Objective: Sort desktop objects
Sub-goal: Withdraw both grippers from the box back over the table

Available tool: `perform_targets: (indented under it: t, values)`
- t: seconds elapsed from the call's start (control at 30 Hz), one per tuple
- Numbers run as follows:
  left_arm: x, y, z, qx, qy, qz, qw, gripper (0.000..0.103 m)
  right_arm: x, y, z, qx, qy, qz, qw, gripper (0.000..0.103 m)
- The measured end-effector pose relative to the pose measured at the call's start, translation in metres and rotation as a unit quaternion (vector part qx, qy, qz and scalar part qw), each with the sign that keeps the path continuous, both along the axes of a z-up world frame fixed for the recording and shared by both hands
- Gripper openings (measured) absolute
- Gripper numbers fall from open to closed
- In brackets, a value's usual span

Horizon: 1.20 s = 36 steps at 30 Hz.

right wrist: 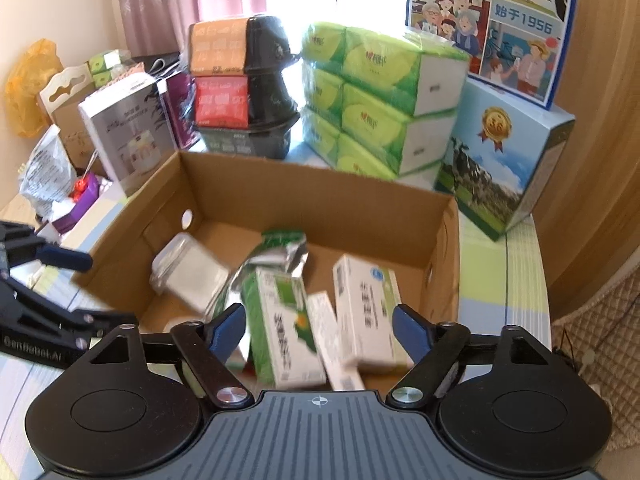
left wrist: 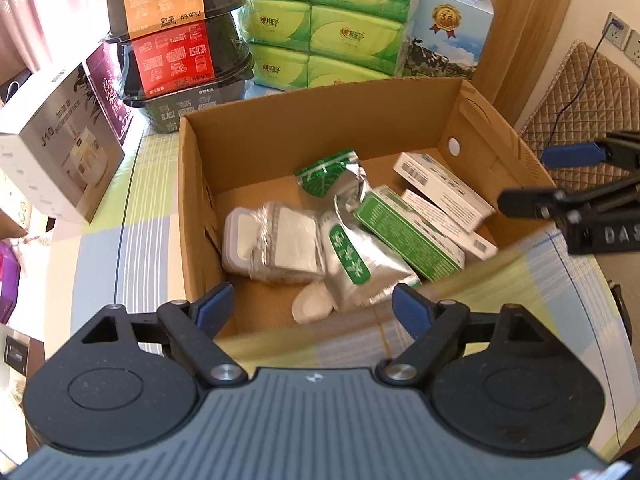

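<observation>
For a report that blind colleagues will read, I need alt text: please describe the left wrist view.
An open left gripper hovers over an open cardboard box holding silver foil pouches, a green carton, white cartons and a wrapped grey container. Behind stand green tissue packs and stacked black bowls; the right gripper enters at right.

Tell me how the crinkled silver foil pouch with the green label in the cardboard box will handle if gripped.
The silver foil pouch looks creased and dented, so it probably flexes rather than staying stiff. Its glossy film may slip between the pads. It leans on the green-and-white carton, which might shift when the pouch is lifted.
</observation>
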State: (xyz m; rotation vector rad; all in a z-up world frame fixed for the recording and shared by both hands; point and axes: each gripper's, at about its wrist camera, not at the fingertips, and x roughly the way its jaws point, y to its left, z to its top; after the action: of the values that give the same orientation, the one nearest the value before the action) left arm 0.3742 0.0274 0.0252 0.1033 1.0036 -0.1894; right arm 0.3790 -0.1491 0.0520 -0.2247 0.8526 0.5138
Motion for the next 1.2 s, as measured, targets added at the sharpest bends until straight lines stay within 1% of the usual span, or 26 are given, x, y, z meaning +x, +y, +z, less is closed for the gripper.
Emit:
perform_targets:
  t: [0.07,0.17,0.27,0.4,0.47,0.53,0.67,0.87,1.03,1.2]
  values:
    - [-0.01,-0.002,0.002,0.002,0.0,0.002,1.0,0.086,-0.014,-0.005,0.001,-0.005,-0.001,0.003,1.0,0.089]
    - [-0.026,-0.003,0.006,0.005,-0.001,0.004,1.0,0.089,-0.035,-0.014,0.006,0.0,-0.003,0.0,1.0,0.096]
    - [-0.045,-0.003,0.009,0.005,-0.001,0.007,1.0,0.093,-0.057,-0.025,0.013,0.009,-0.007,-0.004,1.0,0.101]
    - [-0.07,-0.002,0.014,0.003,-0.004,0.015,0.9999,0.097,-0.085,-0.038,0.018,0.007,-0.003,-0.001,1.0,0.101]
    - [-0.085,-0.003,0.014,0.005,-0.006,0.018,0.9998,0.101,-0.098,-0.045,0.019,0.005,-0.002,-0.002,1.0,0.101]
    - [-0.1,-0.004,0.013,0.009,-0.009,0.018,0.9997,0.102,-0.111,-0.053,0.019,0.006,0.001,-0.006,1.0,0.101]
    - [-0.127,-0.005,0.005,-0.003,0.004,0.027,0.9996,0.102,-0.138,-0.07,0.013,0.019,0.014,-0.022,0.999,0.101]
    - [-0.161,-0.011,-0.005,-0.002,0.01,0.029,0.9995,0.102,-0.171,-0.09,-0.001,0.038,0.037,-0.043,0.998,0.101]
    - [-0.182,-0.019,-0.008,-0.01,0.013,0.026,0.9995,0.102,-0.194,-0.101,-0.011,0.05,0.051,-0.056,0.996,0.101]
    - [-0.196,-0.023,-0.008,-0.014,0.015,0.027,0.9994,0.102,-0.209,-0.107,-0.018,0.058,0.059,-0.062,0.995,0.101]
